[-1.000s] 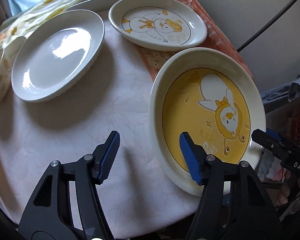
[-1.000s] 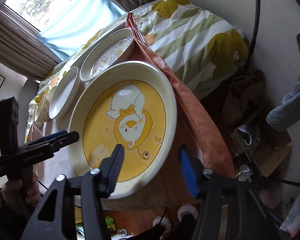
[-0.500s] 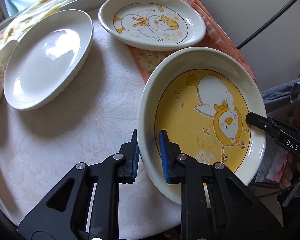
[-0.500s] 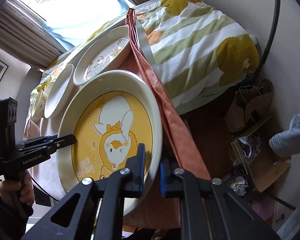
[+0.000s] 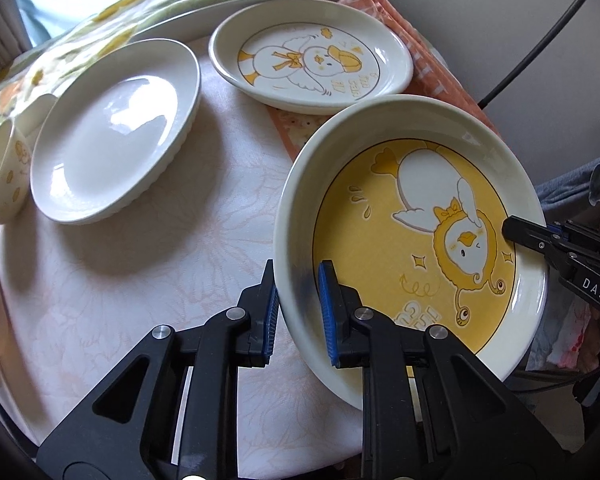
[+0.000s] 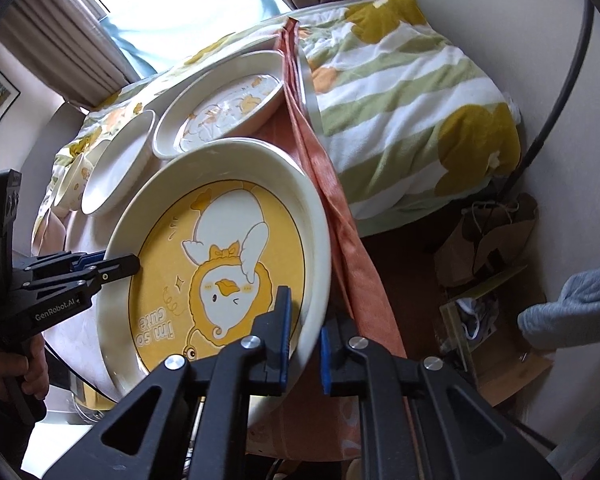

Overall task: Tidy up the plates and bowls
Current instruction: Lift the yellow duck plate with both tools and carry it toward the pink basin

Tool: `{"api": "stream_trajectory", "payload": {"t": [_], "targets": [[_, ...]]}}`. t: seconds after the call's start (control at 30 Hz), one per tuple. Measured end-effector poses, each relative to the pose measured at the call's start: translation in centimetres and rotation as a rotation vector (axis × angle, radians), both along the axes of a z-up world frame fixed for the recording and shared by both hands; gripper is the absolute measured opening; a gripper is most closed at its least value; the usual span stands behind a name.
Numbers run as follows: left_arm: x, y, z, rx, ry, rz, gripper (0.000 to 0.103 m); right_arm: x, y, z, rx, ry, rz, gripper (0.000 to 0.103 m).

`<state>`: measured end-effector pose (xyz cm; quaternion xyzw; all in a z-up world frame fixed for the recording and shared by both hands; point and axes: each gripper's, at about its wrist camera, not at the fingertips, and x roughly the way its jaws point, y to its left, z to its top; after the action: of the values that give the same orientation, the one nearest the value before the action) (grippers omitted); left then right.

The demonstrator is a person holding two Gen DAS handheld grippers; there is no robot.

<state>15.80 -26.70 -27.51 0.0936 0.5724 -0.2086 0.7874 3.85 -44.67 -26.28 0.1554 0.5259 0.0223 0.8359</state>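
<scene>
Sorting has barely begun; both the left gripper (image 5: 298, 312) and the right gripper (image 6: 305, 334) have fingers clamped on the yellow plate (image 5: 400, 240) rim; the white plate (image 5: 112, 148), duck plate (image 5: 312, 68) and small bowl (image 5: 4, 176) lie unstacked on the surface (image 5: 180, 260).

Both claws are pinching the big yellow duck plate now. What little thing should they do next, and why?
Probably lift it a little, both together and level. The left gripper and right gripper each clamp opposite sides of the yellow duck plate's rim, and it sits at the table's edge, partly on an orange cloth, so sliding it could drag the cloth.
</scene>
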Motion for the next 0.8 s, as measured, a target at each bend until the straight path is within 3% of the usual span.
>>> {"api": "stream_trajectory", "payload": {"t": [0.27, 0.5, 0.8], "targets": [[-1.2, 4.6, 3.5, -0.038, -0.058, 0.082, 0.017, 0.9, 3.0, 2.5, -0.035, -0.05, 0.077, 0.012], [-2.2, 12.4, 6.7, -0.038, -0.101, 0.201, 0.017, 2.3, 9.3, 4.9, -0.022, -0.08, 0.16, 0.012], [-3.3, 23.7, 5.8, -0.005, -0.082, 0.329, 0.017, 4.0, 20.3, 3.8, 0.01, -0.066, 0.279, 0.012]]}}
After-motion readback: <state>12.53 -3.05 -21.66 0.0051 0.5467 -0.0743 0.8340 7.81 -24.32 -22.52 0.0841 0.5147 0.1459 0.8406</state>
